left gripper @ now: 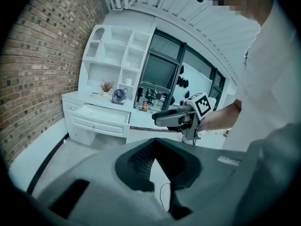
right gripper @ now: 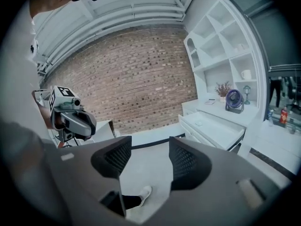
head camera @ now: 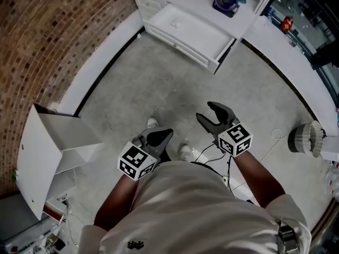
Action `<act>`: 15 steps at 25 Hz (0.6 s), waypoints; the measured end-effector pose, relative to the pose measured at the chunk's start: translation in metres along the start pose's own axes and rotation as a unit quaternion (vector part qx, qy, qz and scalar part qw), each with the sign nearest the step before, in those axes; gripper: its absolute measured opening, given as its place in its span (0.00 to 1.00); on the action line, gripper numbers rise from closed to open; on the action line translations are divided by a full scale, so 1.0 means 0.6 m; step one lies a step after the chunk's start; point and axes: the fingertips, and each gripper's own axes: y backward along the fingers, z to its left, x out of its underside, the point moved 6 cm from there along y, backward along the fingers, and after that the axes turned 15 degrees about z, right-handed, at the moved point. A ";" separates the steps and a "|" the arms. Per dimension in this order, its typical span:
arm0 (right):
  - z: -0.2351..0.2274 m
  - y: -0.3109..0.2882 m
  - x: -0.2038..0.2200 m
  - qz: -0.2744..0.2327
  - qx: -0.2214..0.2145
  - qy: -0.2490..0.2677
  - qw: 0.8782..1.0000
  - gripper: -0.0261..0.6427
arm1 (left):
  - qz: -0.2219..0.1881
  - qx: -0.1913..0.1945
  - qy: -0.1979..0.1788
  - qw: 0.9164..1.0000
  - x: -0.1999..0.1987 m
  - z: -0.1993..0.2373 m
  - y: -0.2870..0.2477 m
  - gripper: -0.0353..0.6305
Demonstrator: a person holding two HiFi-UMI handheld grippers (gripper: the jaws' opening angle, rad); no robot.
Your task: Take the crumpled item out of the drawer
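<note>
The white drawer (head camera: 185, 33) stands pulled out of the cabinet at the far side of the floor. A small pale crumpled item (head camera: 175, 23) lies inside it, also visible in the right gripper view as a little lump (right gripper: 198, 123). Both grippers are held low in front of the person's body, far from the drawer. My left gripper (head camera: 161, 134) is shut with its tips touching (left gripper: 153, 144) and nothing in it. My right gripper (head camera: 206, 111) is open, and only bare floor shows between its pads (right gripper: 149, 142).
A purple fan (head camera: 226, 0) sits on the cabinet top above the drawer. A brick wall (head camera: 47, 41) runs along the left. An open white box (head camera: 58, 136) stands at the left, and a round white object (head camera: 304, 139) at the right. Cables (head camera: 225, 163) lie by the person's shoes (head camera: 185, 152).
</note>
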 end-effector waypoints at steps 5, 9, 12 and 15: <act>-0.040 -0.056 -0.044 0.007 0.030 -0.011 0.999 0.50 | -0.009 0.019 -0.012 1.000 -0.029 0.085 -0.004 0.06; -0.064 -0.118 -0.093 0.018 0.049 -0.023 0.998 0.50 | -0.010 0.039 -0.022 0.999 -0.059 0.181 0.003 0.06; -0.085 -0.167 -0.138 0.023 0.065 -0.030 0.997 0.48 | -0.005 0.051 -0.040 0.998 -0.088 0.254 0.017 0.06; -0.104 -0.221 -0.181 0.031 0.082 -0.033 0.996 0.47 | -0.002 0.061 -0.054 0.997 -0.107 0.330 0.036 0.06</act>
